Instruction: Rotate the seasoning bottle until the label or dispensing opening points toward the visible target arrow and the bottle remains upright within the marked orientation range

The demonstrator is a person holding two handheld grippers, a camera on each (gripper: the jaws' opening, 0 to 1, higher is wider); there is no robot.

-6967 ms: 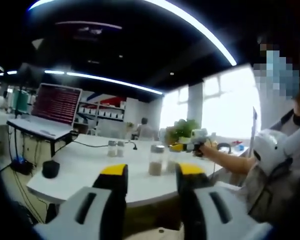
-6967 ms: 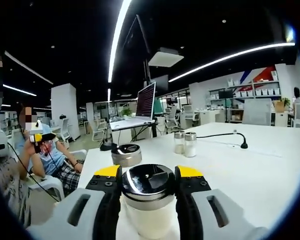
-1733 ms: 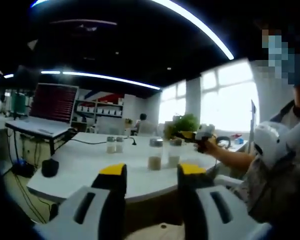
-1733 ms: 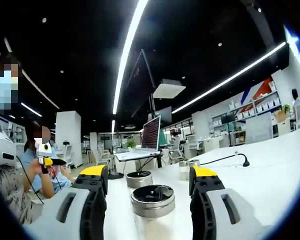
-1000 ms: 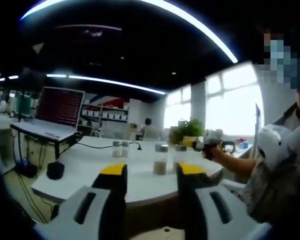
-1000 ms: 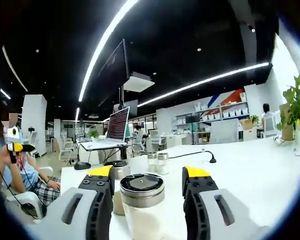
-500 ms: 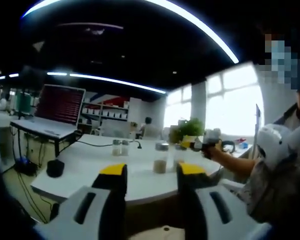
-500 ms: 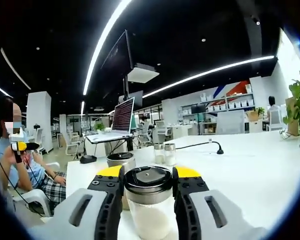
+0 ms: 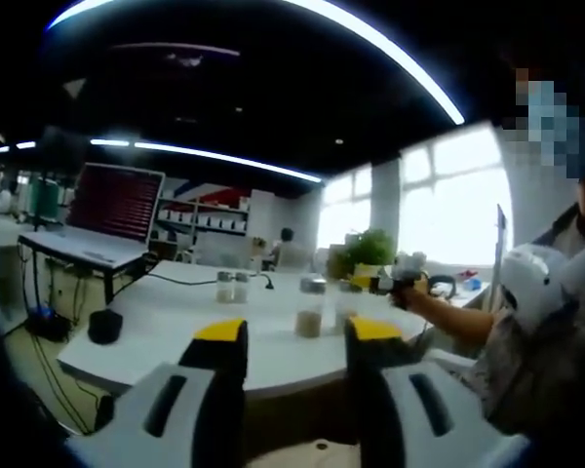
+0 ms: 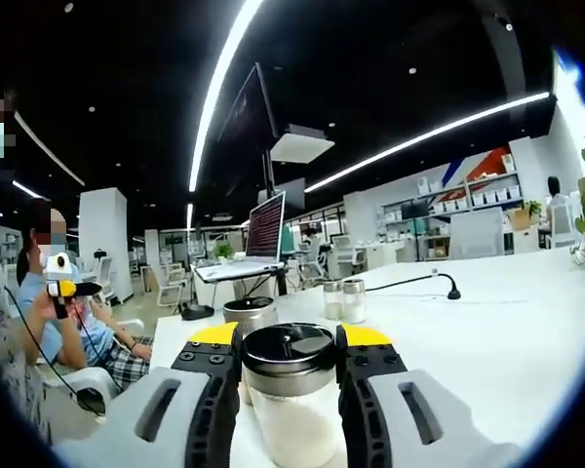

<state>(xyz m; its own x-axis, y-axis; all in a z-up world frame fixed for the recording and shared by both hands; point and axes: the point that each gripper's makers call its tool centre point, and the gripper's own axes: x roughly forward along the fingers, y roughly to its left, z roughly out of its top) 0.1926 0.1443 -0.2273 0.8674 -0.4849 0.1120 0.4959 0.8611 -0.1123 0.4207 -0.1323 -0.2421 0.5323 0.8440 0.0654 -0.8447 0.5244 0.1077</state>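
In the right gripper view, the seasoning bottle (image 10: 291,405) stands upright on the white table (image 10: 487,331). It has a steel lid and white grains inside. My right gripper (image 10: 291,343) is shut on it just under the lid, with one yellow-tipped jaw on each side. From the left gripper view the same bottle (image 9: 343,306) is small and far off, with the right gripper (image 9: 392,284) beside it in a hand. My left gripper (image 9: 295,336) hangs off the table's near edge, open, with nothing between its jaws. I see no arrow mark.
A second bottle (image 9: 310,310) with brown contents stands next to the held one. Two small shakers (image 10: 342,300) and a black cable (image 10: 419,281) lie farther back. A laptop (image 9: 107,207) and a black mouse (image 9: 104,327) sit at the table's left. A person (image 10: 73,331) sits beyond the table's edge.
The right jaws, open around the bottle one second ago, have shut on it. The right view has swung a little. The left gripper has hardly moved.
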